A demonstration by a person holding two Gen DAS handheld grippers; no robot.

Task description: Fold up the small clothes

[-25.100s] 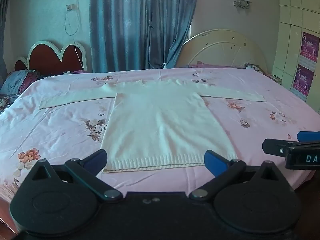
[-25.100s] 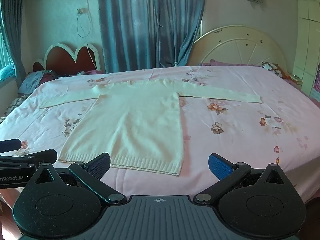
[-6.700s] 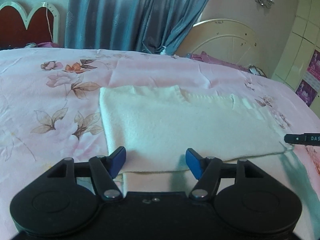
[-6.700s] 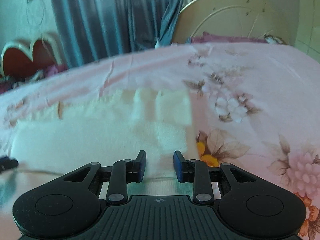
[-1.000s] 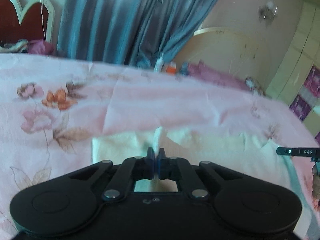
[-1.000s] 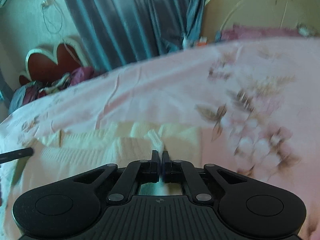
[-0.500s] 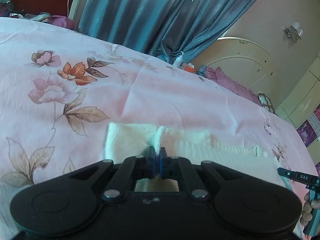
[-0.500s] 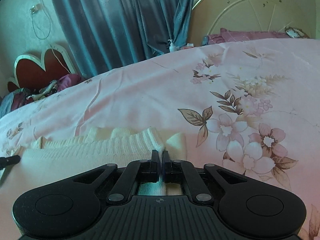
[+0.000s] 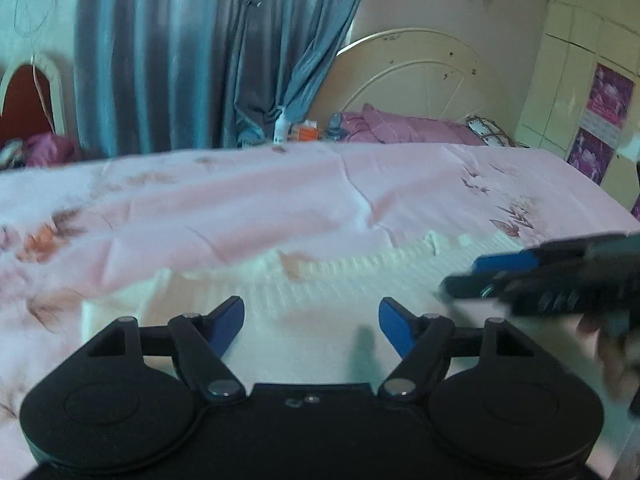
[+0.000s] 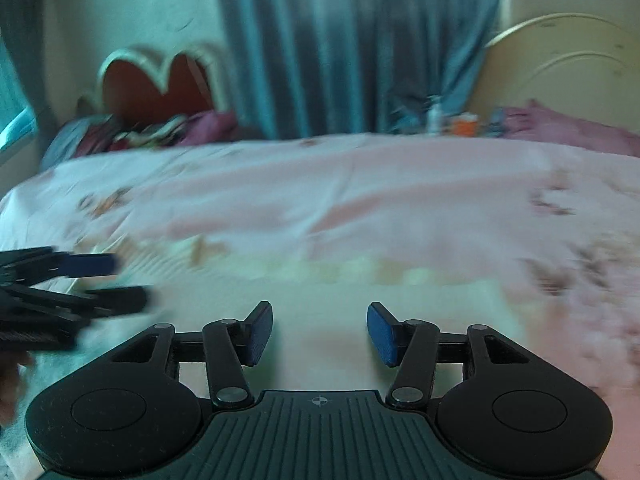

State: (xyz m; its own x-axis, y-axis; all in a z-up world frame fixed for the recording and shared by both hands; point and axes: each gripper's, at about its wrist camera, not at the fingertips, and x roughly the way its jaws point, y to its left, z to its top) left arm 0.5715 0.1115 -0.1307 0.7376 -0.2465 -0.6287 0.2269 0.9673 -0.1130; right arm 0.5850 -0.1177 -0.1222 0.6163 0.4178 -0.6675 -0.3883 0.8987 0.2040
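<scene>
A cream knit sweater (image 9: 320, 292) lies folded into a flat stack on the pink floral bedsheet (image 9: 280, 200). It also shows in the right wrist view (image 10: 320, 292). My left gripper (image 9: 312, 322) is open and empty, just above the stack's near part. My right gripper (image 10: 320, 332) is open and empty over the same stack. The right gripper shows at the right of the left wrist view (image 9: 500, 276), and the left gripper at the left of the right wrist view (image 10: 100, 280). Both views are blurred.
Blue curtains (image 9: 200, 60) hang behind the bed. A cream headboard (image 9: 420, 72) and purple pillows (image 9: 400, 128) are at the back right. A red heart-shaped headboard (image 10: 160, 80) with bedding is at the back left. Small bottles (image 9: 296, 130) stand by the curtain.
Both grippers have opened and let go of the sweater's edge, which now lies on the stack. Both have pulled back and swung closer together.
</scene>
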